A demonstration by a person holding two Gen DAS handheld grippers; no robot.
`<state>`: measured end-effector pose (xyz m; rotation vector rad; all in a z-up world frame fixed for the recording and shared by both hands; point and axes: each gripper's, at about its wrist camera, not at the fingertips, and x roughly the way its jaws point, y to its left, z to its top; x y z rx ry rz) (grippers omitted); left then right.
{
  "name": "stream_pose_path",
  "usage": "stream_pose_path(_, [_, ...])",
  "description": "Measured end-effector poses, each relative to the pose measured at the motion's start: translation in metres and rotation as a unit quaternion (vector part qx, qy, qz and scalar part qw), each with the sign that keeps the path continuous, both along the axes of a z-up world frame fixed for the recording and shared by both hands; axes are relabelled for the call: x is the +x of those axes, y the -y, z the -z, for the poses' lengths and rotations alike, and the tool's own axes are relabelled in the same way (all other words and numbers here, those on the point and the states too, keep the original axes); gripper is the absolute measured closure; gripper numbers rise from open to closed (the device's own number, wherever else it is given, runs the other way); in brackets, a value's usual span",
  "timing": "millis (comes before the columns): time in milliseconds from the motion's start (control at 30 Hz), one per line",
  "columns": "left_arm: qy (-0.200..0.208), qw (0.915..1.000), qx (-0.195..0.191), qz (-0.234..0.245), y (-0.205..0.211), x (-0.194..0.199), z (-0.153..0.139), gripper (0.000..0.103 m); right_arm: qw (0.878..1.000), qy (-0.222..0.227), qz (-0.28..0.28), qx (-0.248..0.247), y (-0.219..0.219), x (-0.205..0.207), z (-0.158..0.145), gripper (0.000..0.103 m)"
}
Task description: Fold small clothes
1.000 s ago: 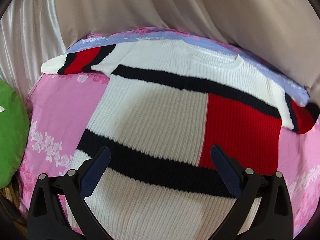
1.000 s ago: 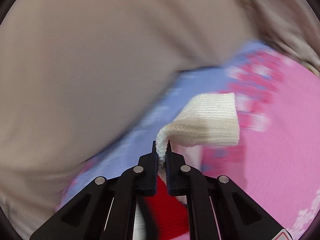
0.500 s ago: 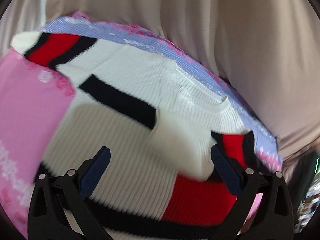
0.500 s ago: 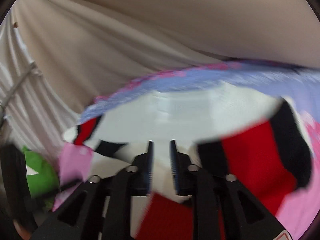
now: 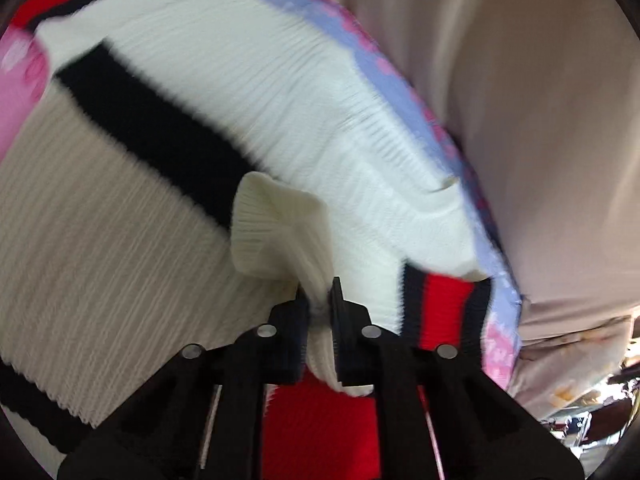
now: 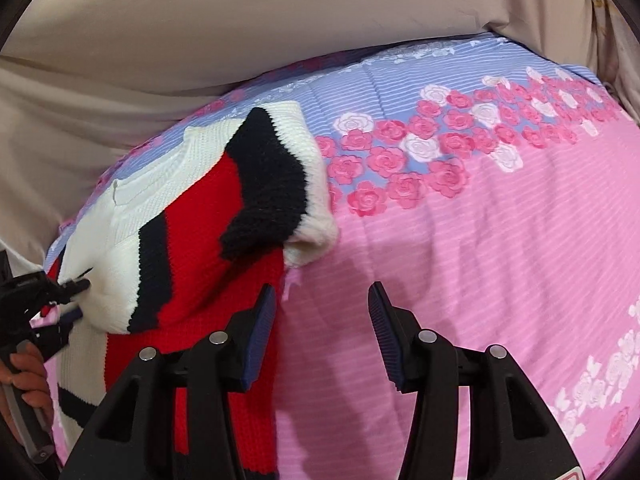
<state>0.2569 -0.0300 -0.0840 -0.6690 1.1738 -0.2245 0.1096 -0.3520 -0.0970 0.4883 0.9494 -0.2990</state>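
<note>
The left gripper (image 5: 319,300) has its jaws pressed together on the white cuff (image 5: 276,232) of a sleeve, which bulges just ahead of the tips. Beyond it the sweater (image 5: 120,248) lies flat on the bedsheet (image 6: 500,240), with a black stripe to the left of the jaws. The right gripper (image 6: 322,324) has its jaws apart with nothing between them; only pink sheet lies ahead. The folded red and black sleeve (image 6: 224,240) lies just left of its left finger. A beige curtain (image 6: 240,32) hangs behind the bed.
</note>
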Motion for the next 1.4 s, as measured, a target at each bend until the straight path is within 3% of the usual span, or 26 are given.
stream_pose_path(133, [0.089,0.9956,0.029,0.006,-0.008,0.030,-0.057,0.095,1.000,0.009,-0.021,-0.011,-0.016,0.012,-0.001,0.055])
stream_pose_path(233, [0.132,0.9866,0.095,0.001,-0.018,0.053,-0.076,0.095,1.000,0.009,-0.022,-0.016,-0.022,0.026,0.005,0.055])
stream_pose_path(300, [0.126,0.9827,0.136,0.005,-0.021,0.067,-0.062,0.095,1.000,0.009,-0.022,-0.014,-0.023,0.039,0.014,0.062])
stream_pose_path(333, [0.108,0.9822,0.154,0.004,-0.022,0.075,-0.046,0.095,1.000,0.006,-0.024,-0.006,-0.022,0.043,0.020,0.082])
stream_pose_path(367, [0.089,0.9832,0.159,0.001,-0.025,0.079,-0.032,0.095,1.000,0.001,-0.027,0.015,-0.021,0.050,0.028,0.086])
stream_pose_path(567, [0.064,0.9831,0.171,-0.007,-0.034,0.078,0.005,0.095,0.997,0.072,-0.002,0.019,-0.021,0.040,-0.012,0.090])
stream_pose_path(633, [0.049,0.9849,0.166,-0.009,-0.032,0.080,0.017,0.095,1.000,0.023,0.001,0.000,-0.016,0.045,0.007,0.090])
stream_pose_path(667, [0.046,0.9853,0.164,-0.008,-0.036,0.078,0.017,0.095,1.000,0.005,0.014,0.014,-0.009,0.045,0.018,0.091])
stream_pose_path(733, [0.047,0.9842,0.170,-0.005,-0.038,0.077,0.021,0.094,0.999,0.029,0.029,0.033,-0.004,0.035,0.009,0.091])
stream_pose_path(800, [0.038,0.9836,0.176,-0.002,-0.042,0.077,0.029,0.094,0.999,0.050,0.021,0.008,-0.009,0.032,-0.003,0.091])
stream_pose_path(867, [0.048,0.9833,0.175,-0.003,-0.040,0.074,0.033,0.093,1.000,-0.011,0.003,-0.006,-0.013,0.044,0.021,0.090])
stream_pose_path(967, [0.051,0.9829,0.177,0.005,-0.047,0.069,0.030,0.092,1.000,-0.016,-0.013,-0.022,-0.017,0.046,0.013,0.089])
stream_pose_path(1033, [0.052,0.9836,0.173,0.007,-0.050,0.069,0.031,0.092,1.000,0.014,-0.006,-0.016,-0.020,0.034,-0.010,0.089])
stream_pose_path(1133, [0.058,0.9821,0.179,0.012,-0.049,0.068,0.030,0.092,0.997,0.054,0.014,-0.054,-0.030,0.021,-0.041,0.089])
stream_pose_path(1200, [0.061,0.9809,0.184,0.013,-0.048,0.066,0.029,0.092,0.996,0.076,0.014,-0.039,-0.034,0.028,-0.051,0.089])
stream_pose_path(1267, [0.062,0.9805,0.186,0.012,-0.047,0.065,0.028,0.092,0.998,0.067,-0.011,-0.012,-0.038,0.045,-0.042,0.089])
stream_pose_path(1300, [0.062,0.9801,0.188,0.012,-0.046,0.064,0.028,0.092,0.999,0.043,-0.031,-0.005,-0.043,0.061,-0.026,0.090])
stream_pose_path(1367, [0.062,0.9803,0.187,0.012,-0.047,0.064,0.028,0.092,0.999,-0.017,-0.048,-0.006,-0.045,0.078,0.009,0.102])
stream_pose_path(1400, [0.062,0.9804,0.187,0.013,-0.047,0.064,0.028,0.091,0.999,-0.024,-0.040,-0.007,-0.041,0.080,0.020,0.103])
